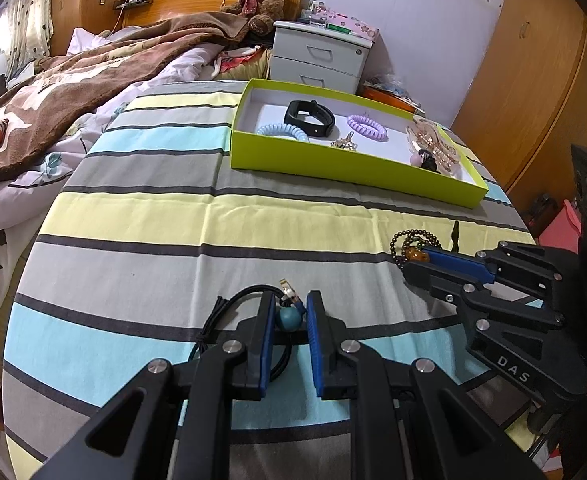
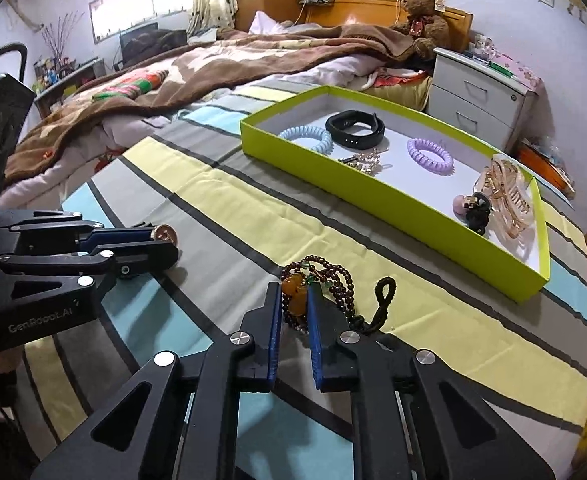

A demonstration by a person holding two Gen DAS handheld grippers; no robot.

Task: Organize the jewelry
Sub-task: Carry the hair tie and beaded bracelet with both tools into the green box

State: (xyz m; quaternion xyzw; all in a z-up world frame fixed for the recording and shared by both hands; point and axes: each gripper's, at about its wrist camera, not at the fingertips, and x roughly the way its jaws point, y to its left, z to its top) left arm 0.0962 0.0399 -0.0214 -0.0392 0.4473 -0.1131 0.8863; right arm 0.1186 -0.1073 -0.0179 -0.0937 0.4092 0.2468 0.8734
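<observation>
On the striped table | left gripper (image 1: pixel 289 312) jaws clamped on corded pendant (image 1: pixel 287 317) | right gripper (image 2: pixel 294 300) jaws clamped on bead necklace (image 2: pixel 335 288) | step — pickup | next — both carried into green box (image 2: pixel 393 208)

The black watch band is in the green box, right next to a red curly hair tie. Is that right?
Not quite. The black watch band is in the green box, but the curly hair tie right next to it is light blue, not red. The other curly one is purple. The right wrist view shows this best.
</observation>
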